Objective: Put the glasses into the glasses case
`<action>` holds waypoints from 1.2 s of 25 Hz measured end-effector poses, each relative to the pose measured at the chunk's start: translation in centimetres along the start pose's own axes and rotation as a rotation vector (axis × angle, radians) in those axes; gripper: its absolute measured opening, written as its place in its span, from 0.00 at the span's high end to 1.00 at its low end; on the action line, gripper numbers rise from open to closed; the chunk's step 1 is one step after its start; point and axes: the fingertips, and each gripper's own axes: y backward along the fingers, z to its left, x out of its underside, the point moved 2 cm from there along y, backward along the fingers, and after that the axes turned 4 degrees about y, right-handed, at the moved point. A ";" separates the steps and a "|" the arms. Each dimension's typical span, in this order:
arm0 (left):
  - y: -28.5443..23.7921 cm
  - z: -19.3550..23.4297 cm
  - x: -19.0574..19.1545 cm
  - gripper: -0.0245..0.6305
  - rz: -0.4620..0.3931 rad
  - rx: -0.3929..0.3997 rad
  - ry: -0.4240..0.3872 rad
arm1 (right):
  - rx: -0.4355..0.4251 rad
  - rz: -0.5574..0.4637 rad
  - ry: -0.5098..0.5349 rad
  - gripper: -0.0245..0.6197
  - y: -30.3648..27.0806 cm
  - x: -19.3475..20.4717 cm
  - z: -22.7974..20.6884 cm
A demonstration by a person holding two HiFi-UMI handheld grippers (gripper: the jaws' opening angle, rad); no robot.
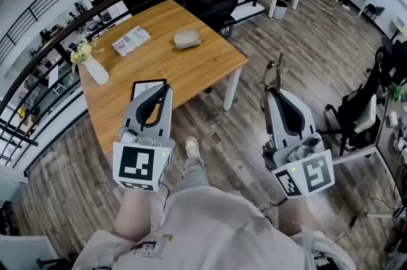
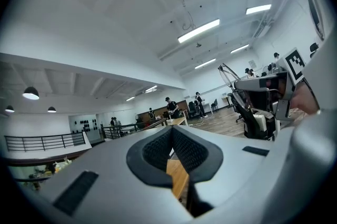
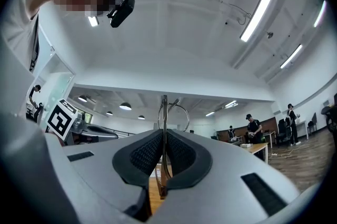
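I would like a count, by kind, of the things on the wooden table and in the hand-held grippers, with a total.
Grey oval glasses case: 1
White vase with flowers: 1
Printed paper booklet: 1
Black-bordered white card: 1, partly hidden
Thin metal-framed glasses: 1, in the right hand-held gripper
Total: 5

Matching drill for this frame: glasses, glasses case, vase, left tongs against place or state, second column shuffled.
1 glasses
2 glasses case
3 vase
4 left tongs

A shut, nothing between them
B on the table, towards its far side
C pinched in the right tongs
D near the table's left edge, holding flowers

Pairs: 1-C, 2-B, 3-D, 4-A
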 end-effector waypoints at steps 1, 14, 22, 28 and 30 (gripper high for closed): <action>-0.3 0.1 0.3 0.94 0.003 0.002 0.002 | 0.000 0.002 -0.006 0.90 -0.3 0.3 -0.1; -5.0 2.9 3.1 0.94 0.050 0.013 0.051 | -0.046 0.058 -0.038 0.90 -6.8 4.5 -1.1; -11.1 8.6 4.8 0.94 0.047 0.057 0.021 | -0.063 0.094 -0.064 0.90 -15.3 7.1 -2.5; -17.8 14.4 6.6 0.94 0.064 0.092 0.032 | -0.070 0.147 -0.088 0.90 -24.0 10.3 -3.8; -20.0 16.8 7.5 0.94 0.071 0.097 0.036 | -0.071 0.166 -0.085 0.90 -27.2 11.4 -4.2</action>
